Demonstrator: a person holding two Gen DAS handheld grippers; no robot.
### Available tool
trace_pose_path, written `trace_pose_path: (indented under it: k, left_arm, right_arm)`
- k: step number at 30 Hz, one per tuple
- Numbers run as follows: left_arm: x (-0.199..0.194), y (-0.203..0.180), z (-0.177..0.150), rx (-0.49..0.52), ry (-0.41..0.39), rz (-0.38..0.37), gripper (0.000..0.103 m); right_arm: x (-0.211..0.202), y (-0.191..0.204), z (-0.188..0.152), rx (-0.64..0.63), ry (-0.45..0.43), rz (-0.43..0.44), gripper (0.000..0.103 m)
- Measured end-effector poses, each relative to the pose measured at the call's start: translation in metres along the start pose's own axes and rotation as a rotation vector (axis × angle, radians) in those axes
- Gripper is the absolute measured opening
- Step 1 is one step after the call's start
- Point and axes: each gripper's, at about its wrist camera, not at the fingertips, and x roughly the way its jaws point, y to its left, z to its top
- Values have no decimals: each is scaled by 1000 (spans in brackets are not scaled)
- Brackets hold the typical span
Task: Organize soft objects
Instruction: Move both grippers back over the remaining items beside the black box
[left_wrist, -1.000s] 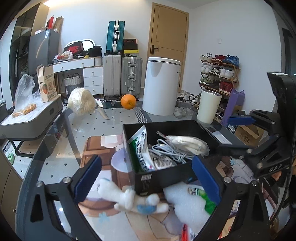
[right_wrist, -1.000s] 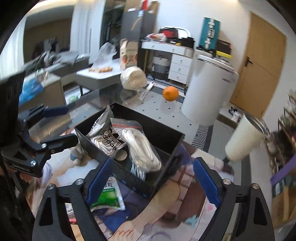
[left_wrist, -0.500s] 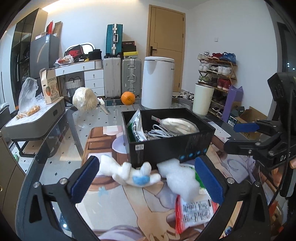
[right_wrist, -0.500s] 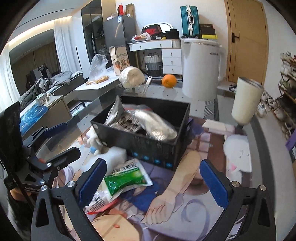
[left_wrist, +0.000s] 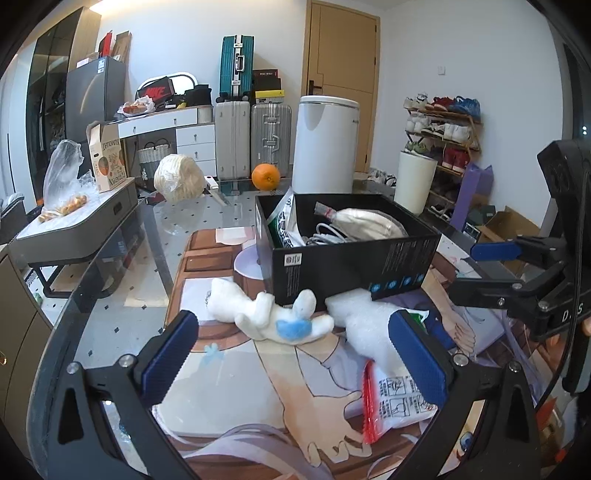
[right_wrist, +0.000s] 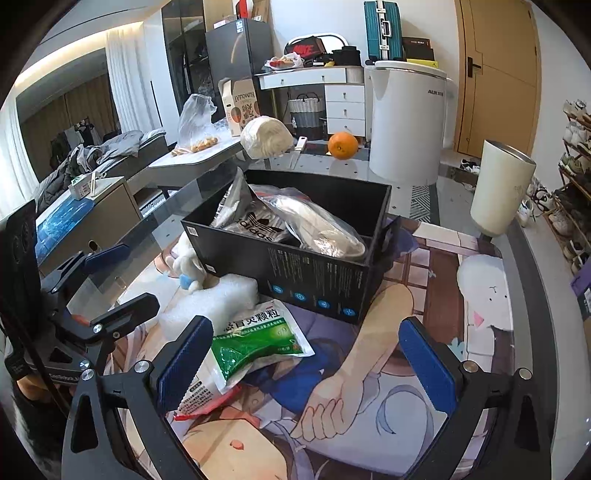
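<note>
Currently listed, task item first:

Item: white plush toy (left_wrist: 267, 315) with a blue patch, lying flat on the printed desk mat (left_wrist: 236, 373), touching the near-left corner of the black box (left_wrist: 354, 266). Long axis runs roughly 10 to 4 o'clock in the left wrist view.

Bearing: plush sits at 12 o'clock from the left gripper (left_wrist: 295, 354), just ahead of the gap between its blue pads. Left gripper: spread wide, holding nothing. Judged the nearer tool for a pick.

Right gripper (right_wrist: 306, 358): spread wide, empty. From it the plush (right_wrist: 188, 267) lies at about 10 o'clock, beyond other items and partly screened.

Adjacent: white foam wrap (left_wrist: 365, 325), at 3 o'clock of the plush, touching it and tucked against the box front. Green medicine sachet (right_wrist: 255, 334), just ahead of the right gripper's left pad; red-edged zip bag (left_wrist: 395, 398) beneath it.

Box contents: bagged cables, an adidas-printed pouch (right_wrist: 258, 225), a clear bagged bundle; exact contents hard to make out.

Hidden: plush's head end and face not readable; foam's far side lost under the box edge.
</note>
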Motion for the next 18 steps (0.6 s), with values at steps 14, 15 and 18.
trace_pose_path:
  k: [14,15,18]
  left_arm:
    - [1,-1,-7,-20,27,-83,103]
    - [0,-2,-7,-16,25,-80,103]
    - [0,-3,-7,-14,21,-72,103]
  right_arm:
    - [22,-10,-8,41,76,21,102]
    - [24,-8,-9,42,83,30,102]
    - [33,-3,-13,34,105,52,102]
